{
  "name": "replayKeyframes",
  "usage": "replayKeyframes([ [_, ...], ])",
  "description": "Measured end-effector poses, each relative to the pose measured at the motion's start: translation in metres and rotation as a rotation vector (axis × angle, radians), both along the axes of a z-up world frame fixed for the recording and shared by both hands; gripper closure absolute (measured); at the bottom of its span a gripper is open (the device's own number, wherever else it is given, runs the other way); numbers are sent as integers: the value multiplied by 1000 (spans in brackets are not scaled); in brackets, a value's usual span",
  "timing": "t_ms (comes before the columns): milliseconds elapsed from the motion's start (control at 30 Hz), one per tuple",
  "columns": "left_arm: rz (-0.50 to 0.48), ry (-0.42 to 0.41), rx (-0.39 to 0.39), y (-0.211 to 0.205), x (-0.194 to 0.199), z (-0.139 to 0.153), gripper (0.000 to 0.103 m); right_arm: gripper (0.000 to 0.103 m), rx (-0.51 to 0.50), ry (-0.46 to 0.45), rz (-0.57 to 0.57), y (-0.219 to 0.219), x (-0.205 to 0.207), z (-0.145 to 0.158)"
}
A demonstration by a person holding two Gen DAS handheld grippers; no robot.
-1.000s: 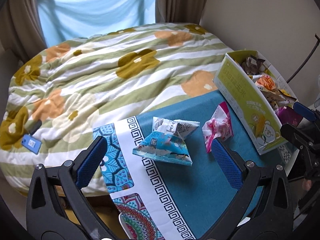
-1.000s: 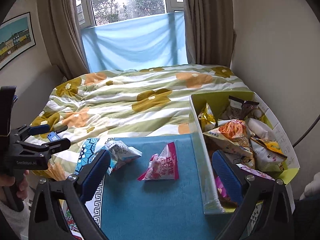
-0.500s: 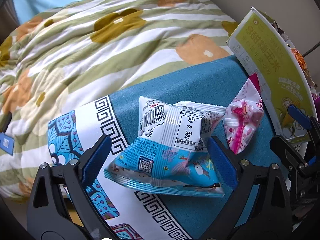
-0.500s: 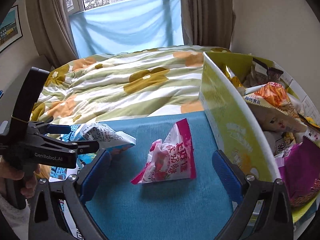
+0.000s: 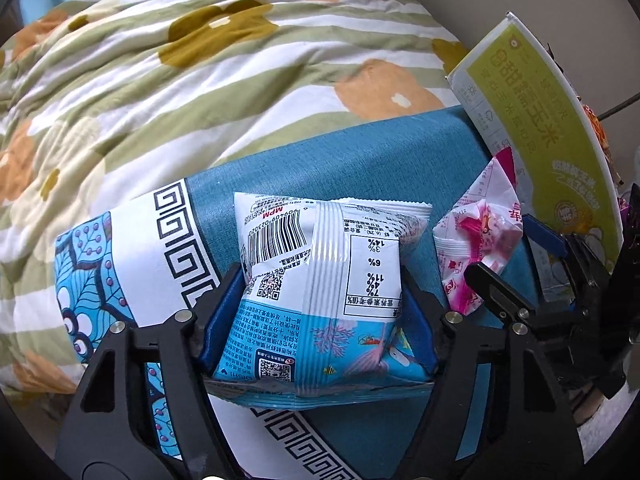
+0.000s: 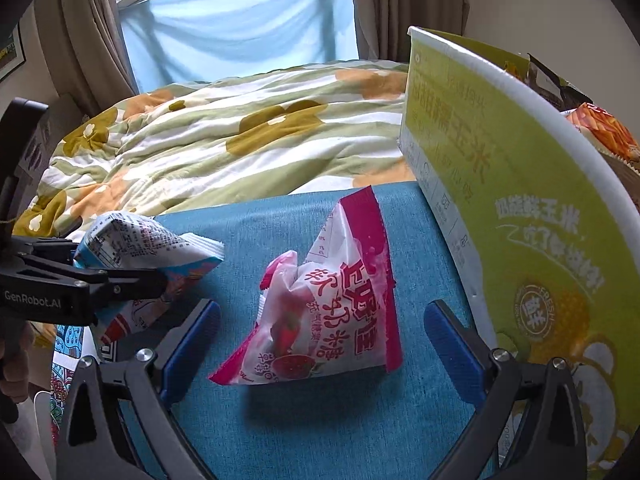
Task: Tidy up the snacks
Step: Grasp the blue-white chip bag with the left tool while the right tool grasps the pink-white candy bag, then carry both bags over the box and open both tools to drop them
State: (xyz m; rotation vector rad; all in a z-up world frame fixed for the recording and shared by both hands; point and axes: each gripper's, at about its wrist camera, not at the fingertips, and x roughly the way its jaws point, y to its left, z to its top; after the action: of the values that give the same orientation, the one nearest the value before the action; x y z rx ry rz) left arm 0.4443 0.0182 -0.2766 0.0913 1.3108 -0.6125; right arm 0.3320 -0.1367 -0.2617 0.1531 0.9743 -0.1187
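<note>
Left wrist view: the flowered quilt (image 5: pixel 208 92) fills the background, and the blue tablecloth (image 5: pixel 360 160) lies in front of it, carrying the green-sided box (image 5: pixel 548 128) of snacks at the right. The blue-and-white packet (image 5: pixel 320 292) sits on the cloth between the blue pads of the left gripper (image 5: pixel 320 312), whose jaws have just been closing; the pads now press both flanks of the bag, so I read it as clamped on the packet. Just beside it lies the pink packet (image 6: pixel 328 312), straddled by the right gripper (image 6: pixel 320 340), whose jaws stand wide with clear gaps either side, nothing held. Risks, judged from this layout: the blue-and-white bag is puffy and slick, so a squeeze on the air cushion may let it squirt out on lifting, or crush the contents if the grip tightens. The two grippers work close together; the right one's finger (image 5: pixel 496 284) shows just beside the left pad, so a collision or a nudged packet is possible. The box wall rises high next to the pink packet; a low carry could clip the rim (image 6: pixel 560 120) and tip or shove the box. The pink bag's loose crimped edge may fold under a pad, giving a thin, weak pinch.
</note>
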Motion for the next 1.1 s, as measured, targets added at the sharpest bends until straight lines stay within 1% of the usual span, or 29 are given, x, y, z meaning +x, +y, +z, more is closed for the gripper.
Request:
replayKeyframes([
  [67,10,1,1,1,-1,1,36,2,11,31,11,-2,5,-5],
  [200,31,1,7,7,-4,2,37,2,8,60,38,-1,11,-14],
  [367,32,-20,42,13,-11,6,37,2,39,109,53,-3,20,-25],
  [467,39,-33,54,19,-15,7,37,11,44,128,60,-2,22,-30],
  [500,45,-34,52,22,-17,7,37,19,24,124,66,-1,22,-30],
  [533,51,-34,51,26,-18,7,37,22,1,124,74,2,21,-29],
  [567,57,-33,50,28,-19,7,37,30,-11,121,85,4,22,-29],
  [600,62,-33,50,31,-21,8,37,36,-11,118,86,4,21,-28],
  [667,72,-39,50,35,-24,12,37,41,-9,119,85,6,21,-27],
  [767,90,-63,53,43,-32,24,37,45,-9,115,86,8,20,-24],
  [900,112,-102,57,52,-45,48,37,46,3,93,95,13,14,-10],
  [1000,140,-142,56,60,-55,73,37,46,6,60,111,20,6,10],
  [1100,176,-176,38,66,-66,101,37,46,44,35,114,22,-3,36],
])
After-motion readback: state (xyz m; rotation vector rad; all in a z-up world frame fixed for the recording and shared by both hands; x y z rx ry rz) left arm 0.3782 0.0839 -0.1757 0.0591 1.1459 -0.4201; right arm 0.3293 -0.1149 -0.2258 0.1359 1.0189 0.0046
